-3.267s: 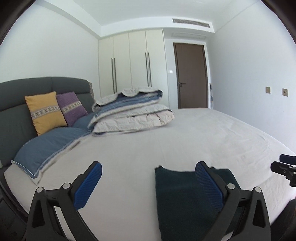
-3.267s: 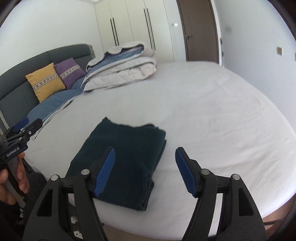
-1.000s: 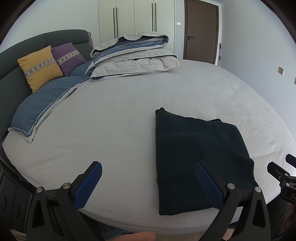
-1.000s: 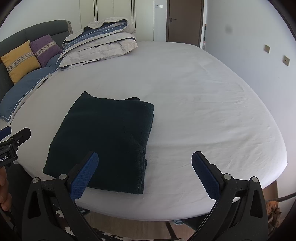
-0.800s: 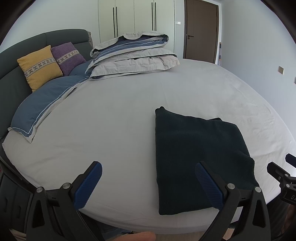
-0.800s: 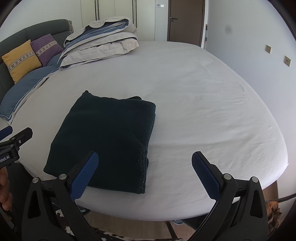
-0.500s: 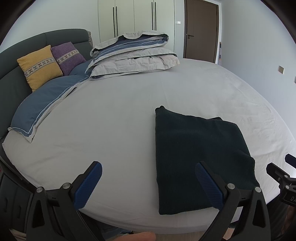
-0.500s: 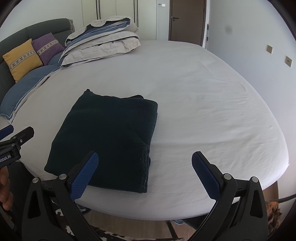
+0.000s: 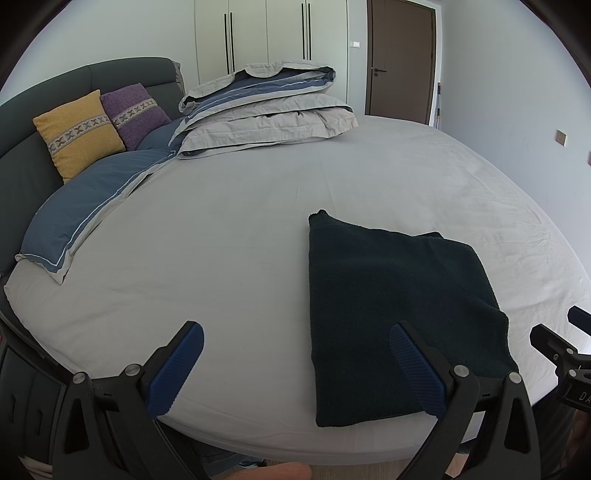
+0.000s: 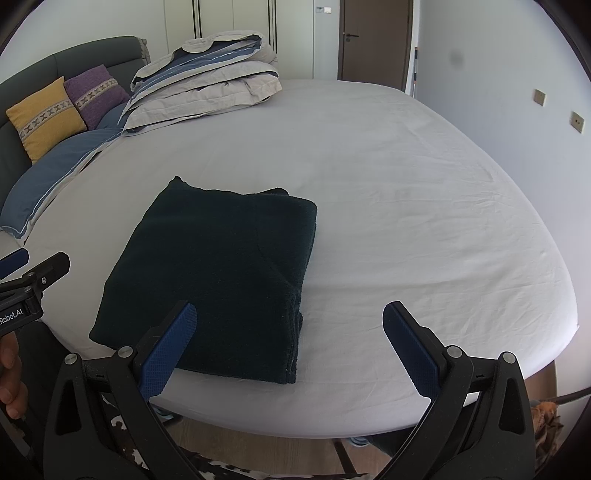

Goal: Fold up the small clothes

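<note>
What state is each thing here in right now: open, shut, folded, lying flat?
Left gripper: open, holding nothing.
Right gripper: open, holding nothing.
Dark green garment: folded, lying flat near the bed's edge.
Duvet: folded in a stack.
Door: shut.
Wardrobe: doors shut.
Yellow cushion: propped against the headboard.
</note>
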`<state>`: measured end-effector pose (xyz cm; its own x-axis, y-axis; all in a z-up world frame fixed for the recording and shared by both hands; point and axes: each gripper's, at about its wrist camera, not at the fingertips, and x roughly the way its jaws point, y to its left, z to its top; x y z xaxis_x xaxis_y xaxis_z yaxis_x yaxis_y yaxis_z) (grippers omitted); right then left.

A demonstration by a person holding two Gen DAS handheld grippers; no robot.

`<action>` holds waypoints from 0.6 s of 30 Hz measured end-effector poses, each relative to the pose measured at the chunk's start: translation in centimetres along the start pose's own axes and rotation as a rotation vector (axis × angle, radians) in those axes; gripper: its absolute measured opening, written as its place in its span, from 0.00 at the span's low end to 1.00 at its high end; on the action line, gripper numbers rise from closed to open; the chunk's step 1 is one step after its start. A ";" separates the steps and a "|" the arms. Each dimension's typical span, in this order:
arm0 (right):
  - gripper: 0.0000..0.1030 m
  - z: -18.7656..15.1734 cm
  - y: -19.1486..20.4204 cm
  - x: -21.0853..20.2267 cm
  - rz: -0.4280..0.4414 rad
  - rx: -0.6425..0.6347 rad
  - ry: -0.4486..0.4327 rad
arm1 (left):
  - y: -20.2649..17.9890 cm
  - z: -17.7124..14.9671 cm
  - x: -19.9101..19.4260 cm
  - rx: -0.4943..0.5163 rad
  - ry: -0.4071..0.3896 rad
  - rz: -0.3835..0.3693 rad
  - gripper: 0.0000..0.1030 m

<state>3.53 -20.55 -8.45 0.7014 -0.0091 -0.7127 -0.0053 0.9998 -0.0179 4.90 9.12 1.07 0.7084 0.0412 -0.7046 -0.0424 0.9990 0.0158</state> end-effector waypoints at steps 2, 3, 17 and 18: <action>1.00 0.0 0.1 0.0 0.002 0.000 0.001 | 0.0 0.0 0.0 0.000 0.000 0.000 1.00; 1.00 -0.1 0.1 0.0 0.002 -0.001 0.002 | 0.0 0.0 0.0 0.000 0.000 -0.001 1.00; 1.00 -0.1 0.2 0.0 0.004 -0.002 0.002 | 0.0 0.0 0.0 0.000 0.001 -0.001 1.00; 1.00 -0.1 0.3 0.0 0.005 -0.003 0.002 | 0.0 0.0 0.0 0.001 0.001 0.000 1.00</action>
<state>3.43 -20.26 -8.49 0.6997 -0.0046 -0.7144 -0.0104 0.9998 -0.0166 4.92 9.12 1.09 0.7079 0.0415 -0.7051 -0.0423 0.9990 0.0164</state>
